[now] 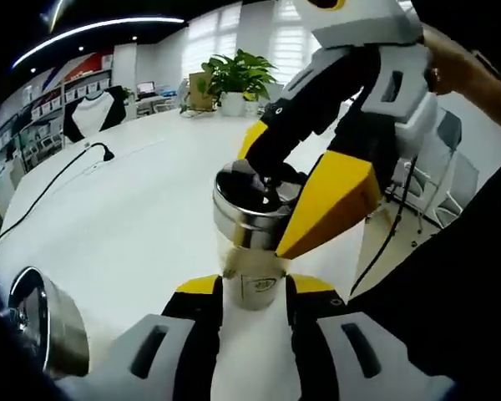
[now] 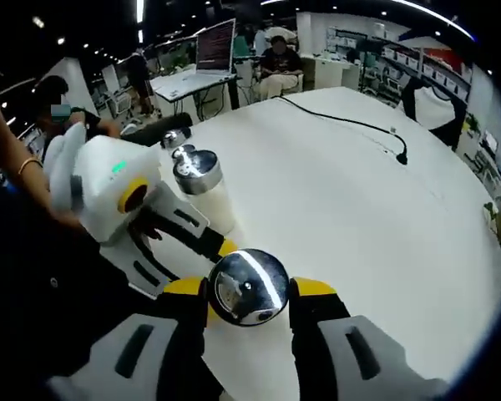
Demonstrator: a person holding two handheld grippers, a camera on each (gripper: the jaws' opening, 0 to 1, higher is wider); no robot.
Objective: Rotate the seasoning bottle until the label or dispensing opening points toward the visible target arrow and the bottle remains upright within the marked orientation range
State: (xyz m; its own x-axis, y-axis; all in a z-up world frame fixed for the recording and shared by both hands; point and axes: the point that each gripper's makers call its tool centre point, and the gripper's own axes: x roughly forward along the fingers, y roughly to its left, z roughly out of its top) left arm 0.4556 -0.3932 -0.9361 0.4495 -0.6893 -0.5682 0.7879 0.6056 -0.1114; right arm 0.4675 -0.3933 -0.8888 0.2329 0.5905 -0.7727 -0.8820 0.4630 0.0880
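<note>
White round table (image 1: 134,209) — glass seasoning bottle with shiny steel cap (image 1: 249,219) upright, left gripper (image 1: 252,286) clamped on its body, right gripper (image 2: 249,288) clamped on its cap.

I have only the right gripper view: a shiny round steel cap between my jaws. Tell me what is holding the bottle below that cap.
Observer: In the left gripper view, the left gripper has its yellow-padded jaws closed on the clear glass body of the seasoning bottle.
Operator: Report which way the label faces.
Observer: A pale label on the glass faces the left gripper's camera. Its print is too small to read.
Operator: Describe how my jaws sit on the cap from the side.
Observer: The right gripper comes in from the upper right. One yellow jaw crosses the front of the steel cap, and the other sits behind it.
</note>
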